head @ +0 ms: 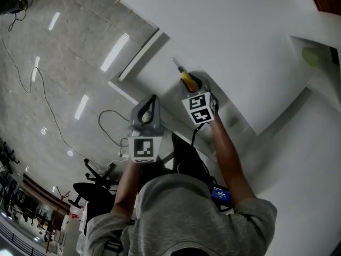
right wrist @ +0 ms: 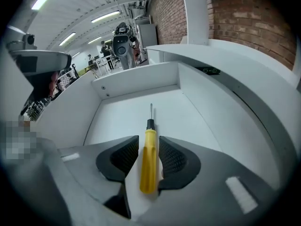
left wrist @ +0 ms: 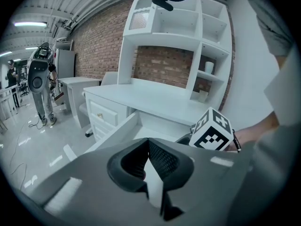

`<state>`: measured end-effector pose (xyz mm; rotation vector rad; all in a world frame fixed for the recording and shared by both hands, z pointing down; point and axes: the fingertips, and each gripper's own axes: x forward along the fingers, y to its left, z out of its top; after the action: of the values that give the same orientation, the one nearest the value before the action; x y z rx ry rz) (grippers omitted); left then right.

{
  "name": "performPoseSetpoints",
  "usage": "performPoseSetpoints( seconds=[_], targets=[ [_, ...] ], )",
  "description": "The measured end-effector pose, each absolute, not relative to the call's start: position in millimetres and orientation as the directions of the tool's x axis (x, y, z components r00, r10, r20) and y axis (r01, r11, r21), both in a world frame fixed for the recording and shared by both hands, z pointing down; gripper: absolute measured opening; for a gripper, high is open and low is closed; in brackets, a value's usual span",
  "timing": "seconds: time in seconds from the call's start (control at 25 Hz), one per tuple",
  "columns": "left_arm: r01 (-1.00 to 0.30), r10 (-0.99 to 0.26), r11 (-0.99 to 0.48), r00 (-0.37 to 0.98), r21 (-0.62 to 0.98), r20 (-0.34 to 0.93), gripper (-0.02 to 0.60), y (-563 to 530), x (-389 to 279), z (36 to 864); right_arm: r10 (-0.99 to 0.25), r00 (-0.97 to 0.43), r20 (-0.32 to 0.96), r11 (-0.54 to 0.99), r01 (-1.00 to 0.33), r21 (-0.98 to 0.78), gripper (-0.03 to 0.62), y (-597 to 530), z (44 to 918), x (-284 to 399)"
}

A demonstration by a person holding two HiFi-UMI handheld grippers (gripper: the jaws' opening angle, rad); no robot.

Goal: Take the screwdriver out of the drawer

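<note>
1. In the head view we see only the front of the screwdriver (head: 184,76); the right gripper (head: 196,85) covers its handle end.
2. In the left gripper view we lose most of the drawer (left wrist: 120,128) behind the left gripper (left wrist: 149,160).

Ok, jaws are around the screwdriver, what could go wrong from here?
The right gripper is open around the screwdriver, not pressing it: the round handle could roll or squirt out as the jaws close. On lifting, the tip might catch the desktop edge above the drawer.
</note>
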<state>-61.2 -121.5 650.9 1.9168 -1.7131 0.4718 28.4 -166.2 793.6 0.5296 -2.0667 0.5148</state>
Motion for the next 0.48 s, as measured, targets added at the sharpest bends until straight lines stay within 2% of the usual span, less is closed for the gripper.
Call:
performPoseSetpoints(
  seconds=[0.2, 0.48],
  targets=[
    [-0.987, -0.805, -0.051, 0.131, 0.152, 0.578, 0.012, -124.6, -63.8, 652.2, -0.159, -0.461, 0.873, 0.826, -0.546, -0.139, 0.092, -168.7, 799.0, 27.7],
    [-0.988, -0.806, -0.044, 0.123, 0.149, 0.580, 0.012, -120.5, -66.6, 651.3, -0.163, -0.462, 0.872, 0.834, -0.537, -0.129, 0.084, -166.7, 799.0, 26.2]
  ],
)
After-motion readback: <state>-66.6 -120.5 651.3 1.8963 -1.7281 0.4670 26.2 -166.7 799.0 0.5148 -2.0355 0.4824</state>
